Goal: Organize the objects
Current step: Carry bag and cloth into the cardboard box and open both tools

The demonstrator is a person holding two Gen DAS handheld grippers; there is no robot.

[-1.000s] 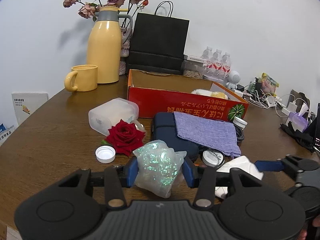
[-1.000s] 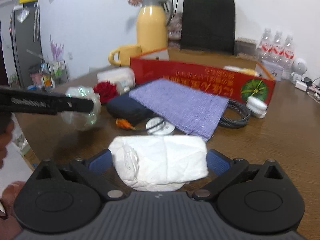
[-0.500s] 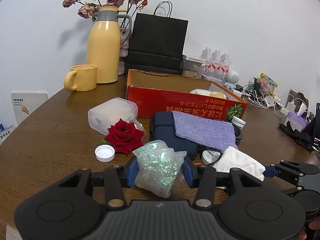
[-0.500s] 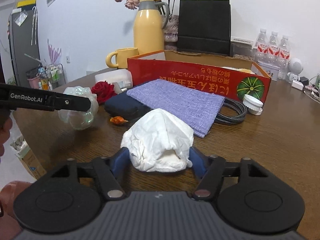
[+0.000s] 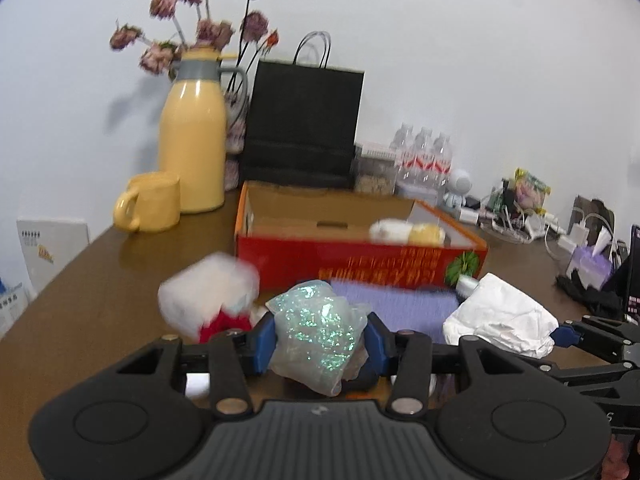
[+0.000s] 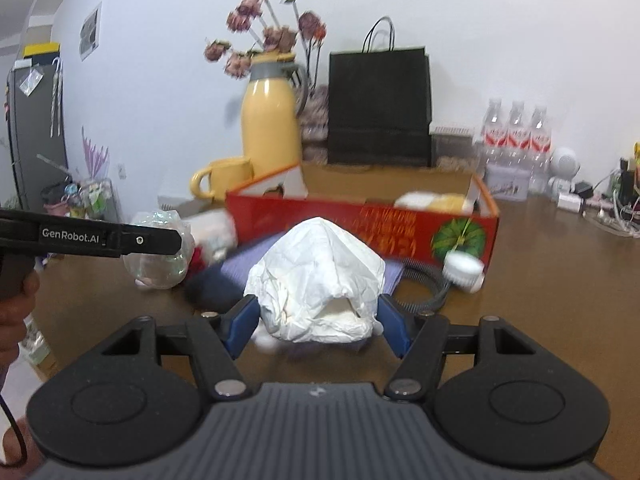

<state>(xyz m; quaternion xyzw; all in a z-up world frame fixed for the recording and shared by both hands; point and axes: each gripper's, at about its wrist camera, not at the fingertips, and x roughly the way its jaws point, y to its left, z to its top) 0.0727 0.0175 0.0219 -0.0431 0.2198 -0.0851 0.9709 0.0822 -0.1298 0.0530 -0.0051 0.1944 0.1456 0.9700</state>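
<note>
My left gripper [image 5: 320, 340] is shut on a crumpled clear wrapper with green glitter [image 5: 316, 328] and holds it above the table. My right gripper [image 6: 318, 316] is shut on a crumpled white paper wad [image 6: 316, 276], also lifted off the table. The wad [image 5: 500, 320] shows at the right of the left wrist view, and the wrapper [image 6: 160, 268] at the left of the right wrist view. Just behind both loads stands an open red cardboard box [image 6: 360, 216] with a white and a yellow item inside.
Below the grippers lie a purple cloth [image 5: 400, 308] on a dark pouch, a red rose [image 5: 224, 324], a clear plastic tub [image 5: 208, 296], a black cable [image 6: 424, 280] and a white jar [image 6: 462, 270]. A yellow jug [image 6: 270, 132], mug [image 6: 224, 176], black bag [image 6: 378, 108] and bottles [image 6: 516, 132] line the back.
The right gripper's jaws closed on the white paper wad and lifted it off the table. Both grippers have risen with their loads and come nearer the red box.
</note>
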